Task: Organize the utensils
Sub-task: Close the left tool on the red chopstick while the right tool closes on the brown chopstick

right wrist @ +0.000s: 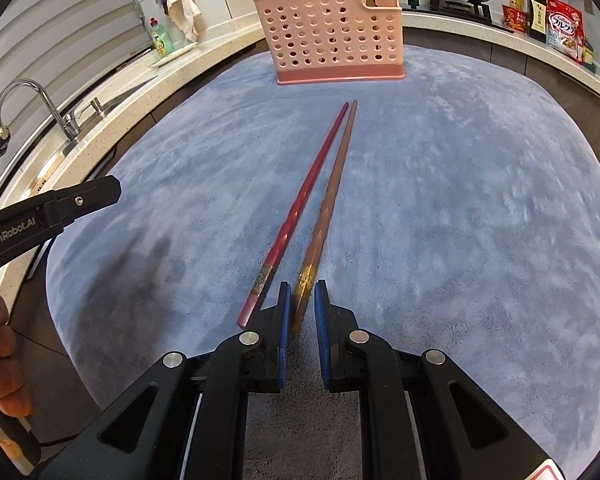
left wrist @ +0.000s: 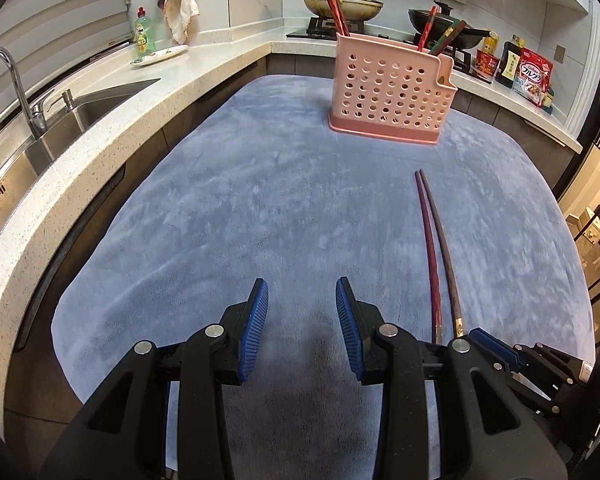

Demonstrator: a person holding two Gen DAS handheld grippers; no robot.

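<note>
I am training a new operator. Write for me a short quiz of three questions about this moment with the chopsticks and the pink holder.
1. True or false: the left gripper holds a chopstick.
2. Which chopstick lies between the pads of the right gripper? A) the red chopstick B) the brown chopstick
3. Fill in: the pink holder stands on the blue ____.

Key
1. False: its jaws are open over bare cloth.
2. B; the red one lies just left of the pads.
3. cloth
</note>
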